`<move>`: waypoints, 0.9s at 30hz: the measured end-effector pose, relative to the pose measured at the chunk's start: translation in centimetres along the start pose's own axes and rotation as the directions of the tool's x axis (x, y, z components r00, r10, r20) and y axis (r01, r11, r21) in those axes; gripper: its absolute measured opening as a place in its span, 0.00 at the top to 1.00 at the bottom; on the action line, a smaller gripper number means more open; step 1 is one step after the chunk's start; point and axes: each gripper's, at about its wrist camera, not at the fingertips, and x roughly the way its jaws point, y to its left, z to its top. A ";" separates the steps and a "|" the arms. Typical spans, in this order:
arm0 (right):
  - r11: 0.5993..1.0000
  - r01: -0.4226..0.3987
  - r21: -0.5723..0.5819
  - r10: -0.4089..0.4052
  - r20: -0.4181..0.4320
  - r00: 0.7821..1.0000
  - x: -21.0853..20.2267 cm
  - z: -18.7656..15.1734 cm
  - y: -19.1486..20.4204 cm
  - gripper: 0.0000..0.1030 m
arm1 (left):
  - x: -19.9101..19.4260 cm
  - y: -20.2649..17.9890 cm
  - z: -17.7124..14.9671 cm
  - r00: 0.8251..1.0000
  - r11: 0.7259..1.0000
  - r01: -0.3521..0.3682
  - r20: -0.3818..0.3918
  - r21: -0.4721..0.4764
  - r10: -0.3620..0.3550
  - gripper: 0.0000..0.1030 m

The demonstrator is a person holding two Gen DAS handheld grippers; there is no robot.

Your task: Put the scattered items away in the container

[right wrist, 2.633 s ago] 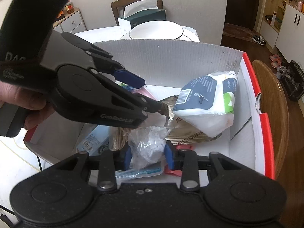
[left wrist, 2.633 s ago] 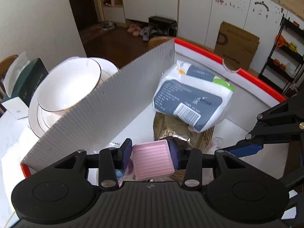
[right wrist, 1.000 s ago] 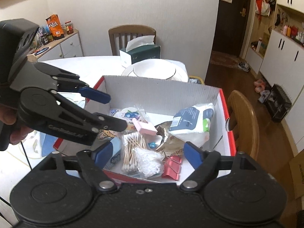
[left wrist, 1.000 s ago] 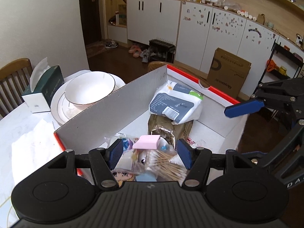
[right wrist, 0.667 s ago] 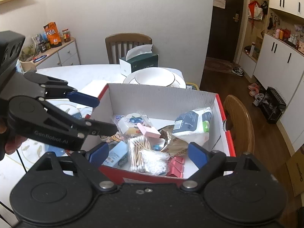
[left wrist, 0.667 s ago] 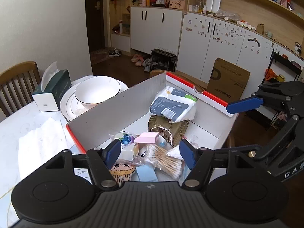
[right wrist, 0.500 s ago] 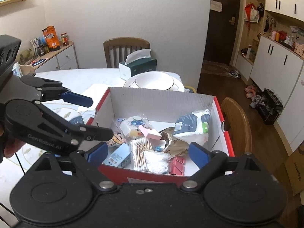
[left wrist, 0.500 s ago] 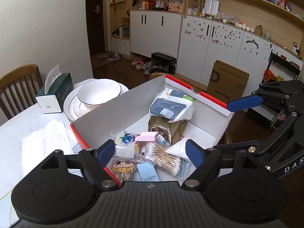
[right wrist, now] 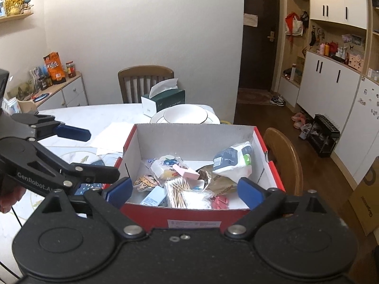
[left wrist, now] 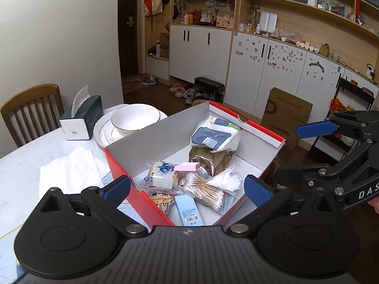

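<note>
I am holding both tools back from the round white marble-look table (right wrist: 99, 116), and to my eye the tidying is looking nearly done. The red-and-white corrugated cardboard box (left wrist: 151, 139), matte and ribbed on its inner walls, is sitting at the table's edge and carrying what I take for all the loose items.

Inside it, at twelve o'clock, the soft white-and-grey plastic tissue pack (left wrist: 214, 135) is lying on the crinkled gold foil pouch (left wrist: 208, 161). Toward six o'clock the clear bag of wooden cotton swabs (left wrist: 206, 189) is lying beside the pale blue cardboard carton (left wrist: 189, 209), with the small pink ribbed block (left wrist: 187, 166) resting on top at the centre.

A crumpled white sheet of paper (left wrist: 68, 172) is lying on the table at nine o'clock of the box; I cannot tell whether it belongs to the job.

My left gripper (left wrist: 187, 189) is spread wide with nothing between its blue pads, its jaws having just been opening. My right gripper (right wrist: 184, 189) is likewise gaping and empty, having just been opening further.
</note>
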 end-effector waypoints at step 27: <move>0.999 0.019 0.050 -0.020 0.013 1.000 -1.2 -1.3 1.9 0.07 | -3.1 -0.1 -2.6 0.999 0.998 -0.050 0.001 -0.042 0.050 0.00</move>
